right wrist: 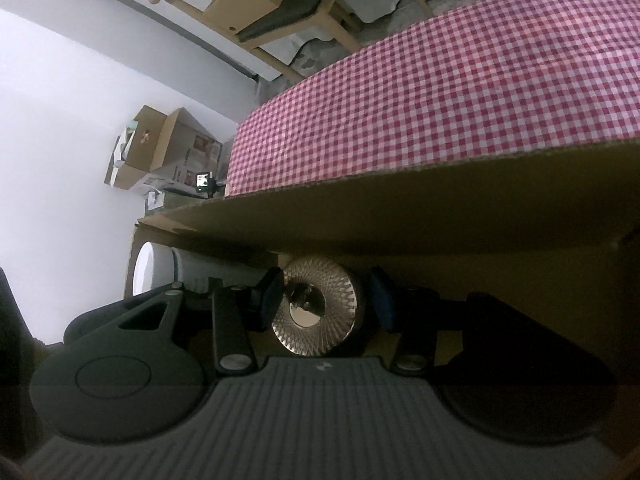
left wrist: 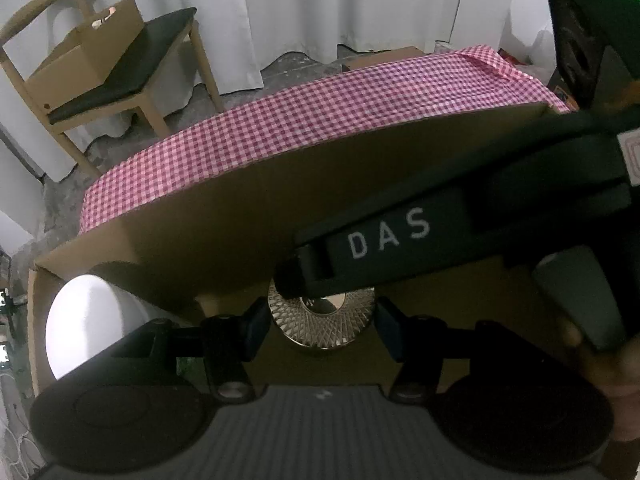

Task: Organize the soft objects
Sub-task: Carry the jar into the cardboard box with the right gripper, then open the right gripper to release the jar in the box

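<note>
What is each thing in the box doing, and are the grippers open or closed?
Cardboard box: open, on the checkered tablecloth.
Shiny patterned roll: lying on its side in the box, between the right gripper's fingers.
White roll: lying on its side, at the box's left end.
Left gripper: open, holding nothing.
Right gripper: open around the shiny roll.

Left gripper (left wrist: 322, 326) jaws apart; right gripper (right wrist: 326, 302) jaws apart, crossing above left.
</note>
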Demonstrator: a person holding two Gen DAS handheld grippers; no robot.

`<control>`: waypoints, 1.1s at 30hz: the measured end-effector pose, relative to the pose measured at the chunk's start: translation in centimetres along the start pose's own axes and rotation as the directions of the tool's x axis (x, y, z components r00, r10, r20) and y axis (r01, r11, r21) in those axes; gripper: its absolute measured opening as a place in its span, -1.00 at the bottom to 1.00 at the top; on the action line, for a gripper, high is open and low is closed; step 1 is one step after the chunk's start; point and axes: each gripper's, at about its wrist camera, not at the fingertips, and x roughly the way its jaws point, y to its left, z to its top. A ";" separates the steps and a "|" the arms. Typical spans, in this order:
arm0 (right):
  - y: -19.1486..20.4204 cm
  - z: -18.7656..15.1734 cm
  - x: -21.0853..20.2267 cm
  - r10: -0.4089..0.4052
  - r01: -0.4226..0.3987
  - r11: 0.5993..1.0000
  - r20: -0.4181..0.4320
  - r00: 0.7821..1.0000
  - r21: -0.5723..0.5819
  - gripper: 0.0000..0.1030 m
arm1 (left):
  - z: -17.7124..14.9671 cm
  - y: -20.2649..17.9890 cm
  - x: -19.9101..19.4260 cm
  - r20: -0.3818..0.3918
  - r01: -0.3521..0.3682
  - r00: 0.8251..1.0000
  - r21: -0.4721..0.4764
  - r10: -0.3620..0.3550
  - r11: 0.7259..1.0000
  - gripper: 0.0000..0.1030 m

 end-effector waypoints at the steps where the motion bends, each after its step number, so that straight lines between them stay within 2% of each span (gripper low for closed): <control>1: 0.0 0.0 0.1 0.000 0.000 1.000 0.000 1.000 0.000 -0.08 | 0.0 0.1 0.0 -0.003 0.002 1.000 -0.003 -0.002 1.000 0.13; 8: 0.1 0.1 0.1 -0.002 0.002 1.000 -0.001 1.000 -0.006 -0.04 | 0.1 0.3 0.0 -0.011 0.002 1.000 -0.013 -0.002 1.000 0.18; 14: 0.1 0.1 -0.4 0.009 -0.009 1.000 0.005 1.000 -0.012 0.02 | 0.3 0.2 -0.9 0.023 0.023 0.999 -0.005 -0.022 1.000 0.41; 19: 0.7 0.1 -1.7 0.005 -0.004 0.999 0.032 0.999 -0.033 0.15 | 0.7 -0.3 -2.3 0.056 0.024 0.998 0.018 -0.025 1.000 0.53; 28: 3.3 0.1 -7.4 0.016 -0.001 0.995 0.147 0.989 -0.099 0.37 | 1.2 -0.2 -6.7 0.147 0.017 0.989 0.008 -0.018 1.000 0.60; 33: 5.1 -0.7 -12.1 0.031 0.000 0.989 0.217 0.976 -0.145 0.45 | 0.4 -0.5 -10.9 0.213 0.028 0.977 -0.010 -0.025 1.000 0.66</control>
